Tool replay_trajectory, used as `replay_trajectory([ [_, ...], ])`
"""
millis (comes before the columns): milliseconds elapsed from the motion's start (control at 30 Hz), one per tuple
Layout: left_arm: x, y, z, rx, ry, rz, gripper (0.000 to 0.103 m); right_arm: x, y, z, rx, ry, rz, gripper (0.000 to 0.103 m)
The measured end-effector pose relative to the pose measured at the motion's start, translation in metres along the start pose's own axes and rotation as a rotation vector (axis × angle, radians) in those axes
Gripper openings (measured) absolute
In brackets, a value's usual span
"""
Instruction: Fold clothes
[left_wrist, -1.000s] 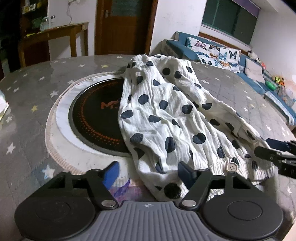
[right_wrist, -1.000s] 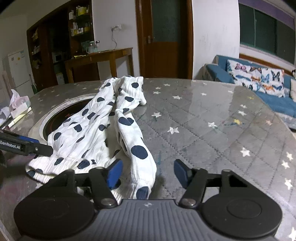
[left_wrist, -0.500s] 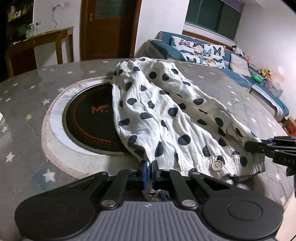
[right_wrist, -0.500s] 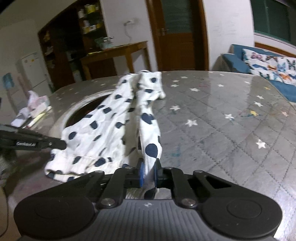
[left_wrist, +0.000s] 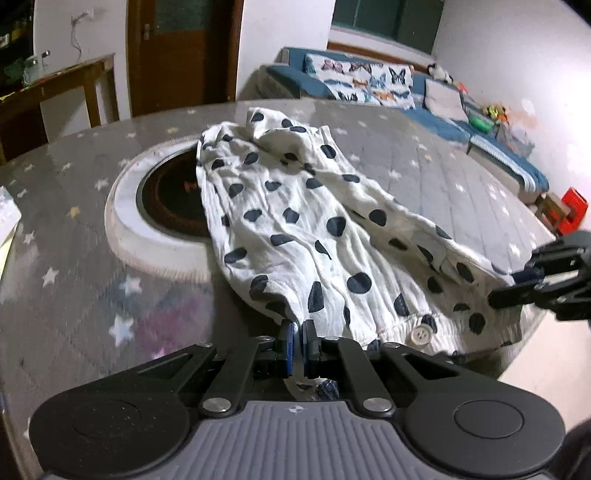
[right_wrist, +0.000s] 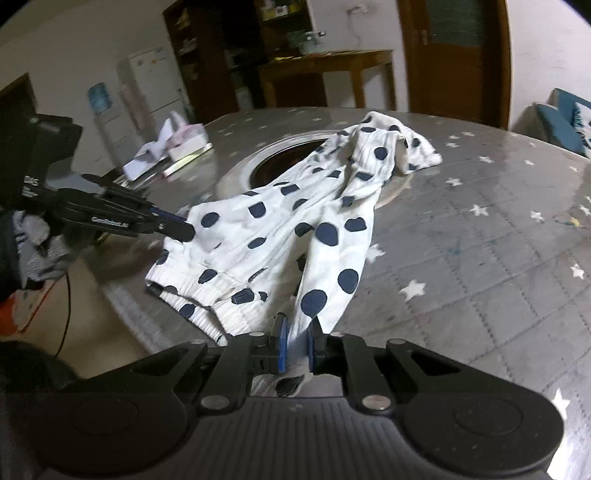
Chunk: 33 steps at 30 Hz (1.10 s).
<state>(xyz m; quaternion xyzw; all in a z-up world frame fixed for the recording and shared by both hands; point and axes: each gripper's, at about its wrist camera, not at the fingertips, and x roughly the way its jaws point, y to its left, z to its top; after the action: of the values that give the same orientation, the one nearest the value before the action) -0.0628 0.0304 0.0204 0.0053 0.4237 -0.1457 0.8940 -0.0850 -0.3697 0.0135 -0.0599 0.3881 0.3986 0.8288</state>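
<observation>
Fabric this thin and limp (spotted trousers (left_wrist: 314, 236)) sags between left gripper (left_wrist: 298, 341) and right gripper (right_wrist: 297, 341), both clenched on its waistband corners.

My left wrist camera sits low behind my left gripper (left_wrist: 299, 341), close over the near edge of the tabletop (left_wrist: 77, 280), facing across it toward the door (left_wrist: 184, 51) and sofa (left_wrist: 369, 79). My right wrist camera sits just as low behind my right gripper (right_wrist: 297, 341), looking across the tabletop (right_wrist: 480, 240) toward the shelves (right_wrist: 229, 48) and fridge (right_wrist: 155, 85). Both views share the spotted garment (left_wrist: 295, 229) (right_wrist: 295, 221) and the round hob (left_wrist: 166, 195) (right_wrist: 280, 162). Each shows the other gripper at its side: right gripper (left_wrist: 517, 284), left gripper (right_wrist: 177, 227).
</observation>
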Motion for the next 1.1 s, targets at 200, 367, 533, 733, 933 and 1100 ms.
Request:
replay_trajectory([
  [200,-0.011,0.004,0.005,0.005,-0.031,0.009,0.01,-0.012,-0.009,0.018,0.016,-0.041,-0.003,0.022],
  [367,-0.019,0.004,0.016,0.017,-0.078,0.012,0.017,-0.014,-0.023,0.046,0.009,-0.102,-0.075,0.022],
  [533,-0.008,0.001,0.028,0.014,-0.1,-0.003,0.017,0.005,-0.055,0.084,0.01,-0.135,-0.183,0.022],
  [733,0.026,-0.005,0.041,-0.013,-0.087,-0.06,0.017,0.052,-0.096,0.128,0.064,-0.115,-0.214,0.022],
  [933,0.053,-0.014,0.046,0.003,-0.042,-0.1,0.017,0.105,-0.13,0.162,0.08,-0.071,-0.252,0.022],
  [1100,0.063,-0.014,0.048,0.0,-0.021,-0.124,0.017,0.147,-0.157,0.179,0.121,-0.044,-0.258,0.036],
])
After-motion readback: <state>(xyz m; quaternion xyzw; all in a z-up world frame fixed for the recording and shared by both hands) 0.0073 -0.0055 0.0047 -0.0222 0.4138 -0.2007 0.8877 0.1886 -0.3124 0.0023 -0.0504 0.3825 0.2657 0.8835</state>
